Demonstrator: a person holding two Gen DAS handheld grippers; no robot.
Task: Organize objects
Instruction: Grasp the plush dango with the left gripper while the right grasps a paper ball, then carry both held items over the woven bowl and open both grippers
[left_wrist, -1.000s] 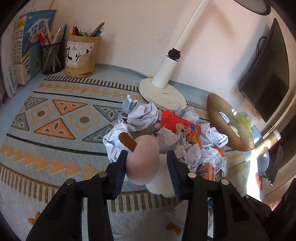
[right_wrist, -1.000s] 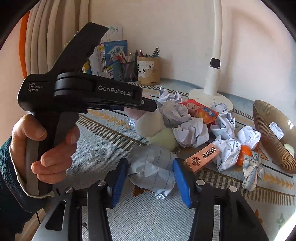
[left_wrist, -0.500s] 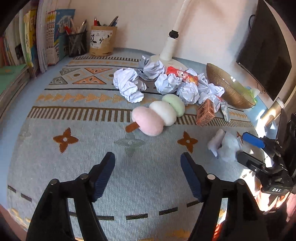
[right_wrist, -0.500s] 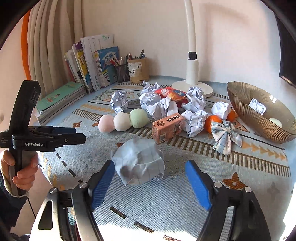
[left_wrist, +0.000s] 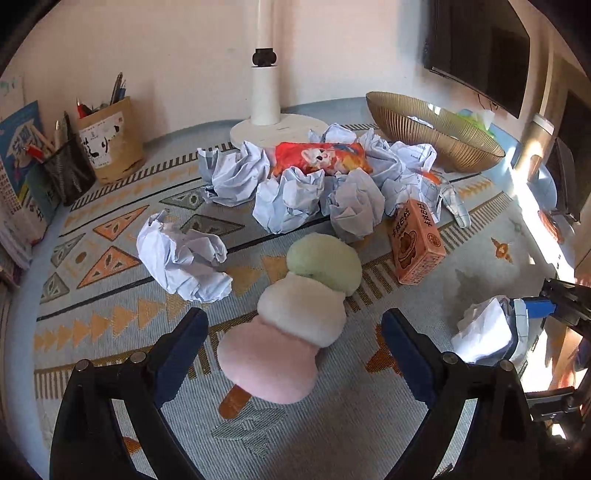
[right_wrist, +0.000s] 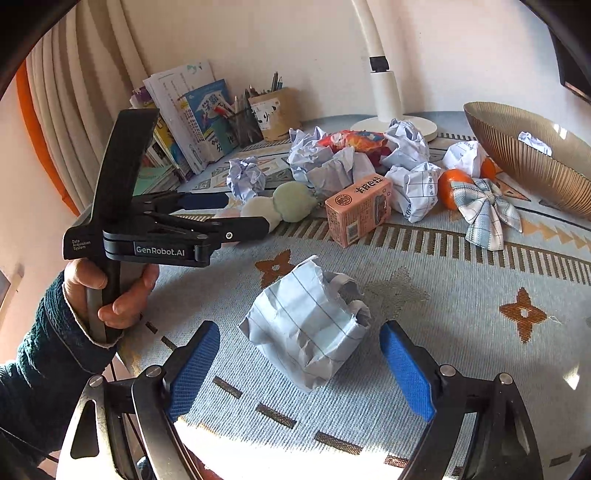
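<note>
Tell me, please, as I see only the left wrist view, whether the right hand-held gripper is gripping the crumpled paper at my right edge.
Observer: No. The right hand-held gripper is open, its jaws having just been opening. The lined paper ball lies between its pads, untouched.
Operator: Thank you. What is the orange patch behind the pink carton?
Observer: A mandarin right beside a plaid bow.
Operator: And what holds my gripper?
Observer: A hand in a dark knitted sleeve grips the handle of the left hand-held gripper, whose jaws have also just been opening.
</note>
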